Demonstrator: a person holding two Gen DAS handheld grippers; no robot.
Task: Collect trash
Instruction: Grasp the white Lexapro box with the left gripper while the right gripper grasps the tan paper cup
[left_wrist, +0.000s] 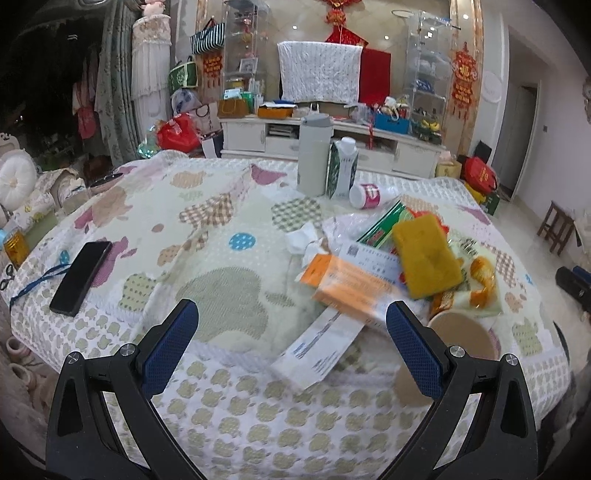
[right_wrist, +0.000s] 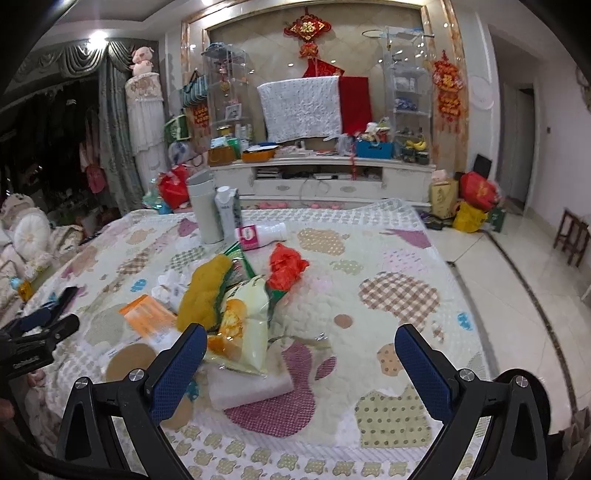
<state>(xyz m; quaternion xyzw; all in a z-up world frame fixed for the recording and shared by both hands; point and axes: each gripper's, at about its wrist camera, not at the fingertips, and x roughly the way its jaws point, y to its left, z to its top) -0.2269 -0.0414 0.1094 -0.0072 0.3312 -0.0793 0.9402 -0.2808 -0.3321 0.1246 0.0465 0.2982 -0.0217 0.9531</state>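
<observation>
A heap of trash lies on the quilted table: an orange box (left_wrist: 347, 284), a yellow sponge (left_wrist: 424, 254), a snack bag (left_wrist: 480, 284), a white paper slip (left_wrist: 317, 350), crumpled tissue (left_wrist: 303, 240) and a paper cup (left_wrist: 461, 336). My left gripper (left_wrist: 291, 314) is open and empty, just in front of the slip and box. In the right wrist view the sponge (right_wrist: 203, 295), snack bag (right_wrist: 247, 325), red plastic bag (right_wrist: 286, 267) and white foam block (right_wrist: 251, 387) lie ahead. My right gripper (right_wrist: 299, 339) is open and empty above the table.
A grey flask (left_wrist: 312, 155), a milk carton (left_wrist: 341, 170) and a tipped pink-label bottle (left_wrist: 369, 195) stand at the table's far side. A black phone (left_wrist: 81, 277) with a blue lanyard lies left. A TV cabinet (right_wrist: 332, 181) stands behind; tiled floor and a stool (right_wrist: 572, 236) are right.
</observation>
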